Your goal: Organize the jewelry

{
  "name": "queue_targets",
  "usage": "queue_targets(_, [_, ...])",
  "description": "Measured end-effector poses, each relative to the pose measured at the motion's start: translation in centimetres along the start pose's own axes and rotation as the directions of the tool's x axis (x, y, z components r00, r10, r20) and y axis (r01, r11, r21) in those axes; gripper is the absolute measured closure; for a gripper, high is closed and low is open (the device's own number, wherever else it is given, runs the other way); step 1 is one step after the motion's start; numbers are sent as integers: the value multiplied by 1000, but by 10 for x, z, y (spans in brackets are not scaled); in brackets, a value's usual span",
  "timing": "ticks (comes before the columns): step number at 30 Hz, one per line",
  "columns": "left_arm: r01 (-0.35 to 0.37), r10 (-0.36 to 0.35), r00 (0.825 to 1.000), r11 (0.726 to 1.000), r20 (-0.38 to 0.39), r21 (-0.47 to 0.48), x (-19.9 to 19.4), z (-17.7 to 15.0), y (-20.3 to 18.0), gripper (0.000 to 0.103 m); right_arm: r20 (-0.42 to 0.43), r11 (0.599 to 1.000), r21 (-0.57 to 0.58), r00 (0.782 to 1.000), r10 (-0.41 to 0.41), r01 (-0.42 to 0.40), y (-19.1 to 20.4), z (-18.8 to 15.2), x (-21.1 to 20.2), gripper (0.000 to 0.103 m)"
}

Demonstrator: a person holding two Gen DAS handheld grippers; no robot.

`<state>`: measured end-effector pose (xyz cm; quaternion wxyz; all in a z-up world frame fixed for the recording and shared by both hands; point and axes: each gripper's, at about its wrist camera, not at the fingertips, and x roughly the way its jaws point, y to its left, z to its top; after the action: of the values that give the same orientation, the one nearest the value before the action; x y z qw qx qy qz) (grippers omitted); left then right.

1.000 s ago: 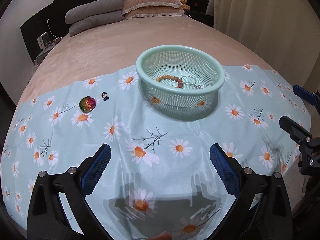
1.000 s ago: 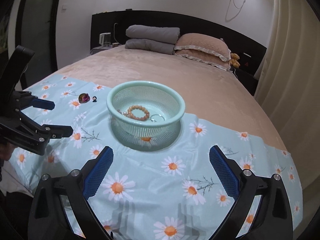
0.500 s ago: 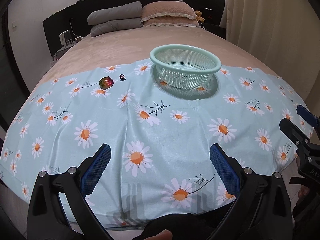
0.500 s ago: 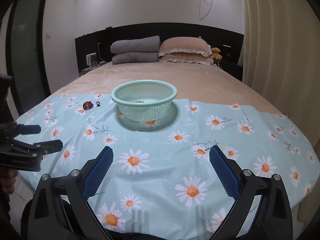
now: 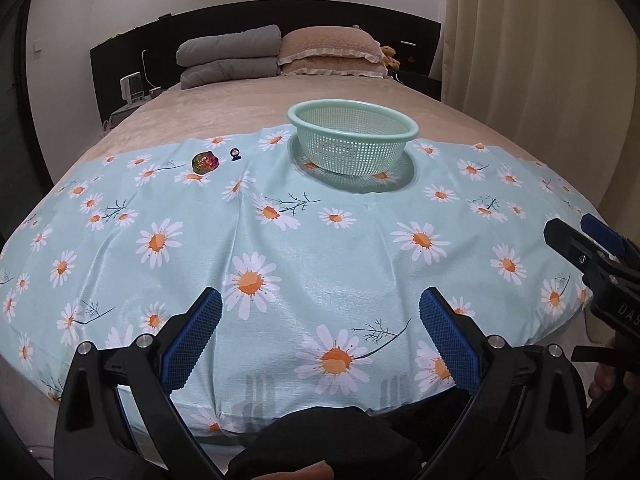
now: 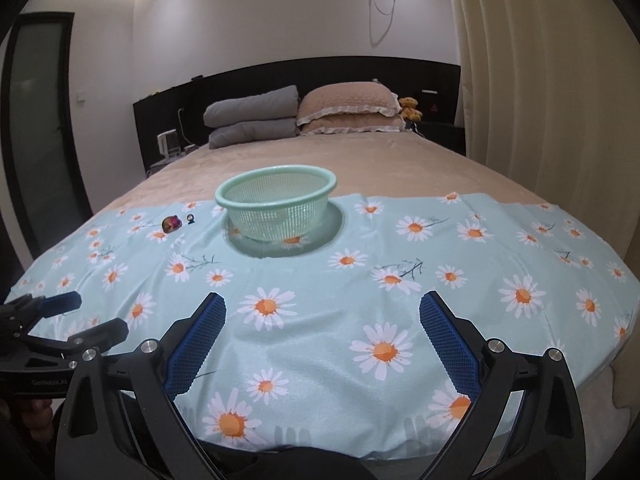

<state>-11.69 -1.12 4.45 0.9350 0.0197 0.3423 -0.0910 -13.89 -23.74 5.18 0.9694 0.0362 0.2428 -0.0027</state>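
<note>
Bedroom: a bed under a beige cover, with a daisy-print cloth spread across its near end.
Basket: a mint-green perforated basket stands upright on the cloth; from this low angle its contents cannot be seen.
Loose jewelry: an iridescent brooch-like piece and a small dark ring-like piece lie on the cloth, close to each other and left of the basket.
Left gripper: jaws spread wide, nothing between them, over the near cloth edge.
Right gripper: likewise spread and carrying nothing, well short of the basket.
Risk: the tiny dark piece sits flat on soft fabric, so the pads may pinch cloth instead, dragging it and shifting the basket.
Risk: a smooth brooch could squirt sideways under an off-centre squeeze.
</note>
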Motion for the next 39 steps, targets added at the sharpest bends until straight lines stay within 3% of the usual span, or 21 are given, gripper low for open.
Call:
queue_targets(3, [8, -8, 1000, 1000, 14, -21, -1, -2, 4, 6, 11, 999, -35, 1000, 21, -21, 7, -2, -3, 9])
queue_targets(7, [-20, 20, 1000, 999, -2, -45, 2, -6, 7, 6, -62, 997, -77, 998, 21, -25, 18, -8, 9, 9])
queue_targets(13, [-40, 41, 999, 997, 18, -64, -1, -9, 11, 6, -94, 992, -123, 996, 1, -12, 31, -14, 15, 9])
queue_targets(20, [-92, 91, 995, 995, -28, -43, 6, -12, 7, 6, -93, 984, -176, 996, -11, -6, 42, -18, 15, 9])
queue_targets(39, [-90, 89, 995, 995, -48, -34, 9, -16, 3, 6, -134, 994, -109, 991, 17, -31, 30, -24, 17, 9])
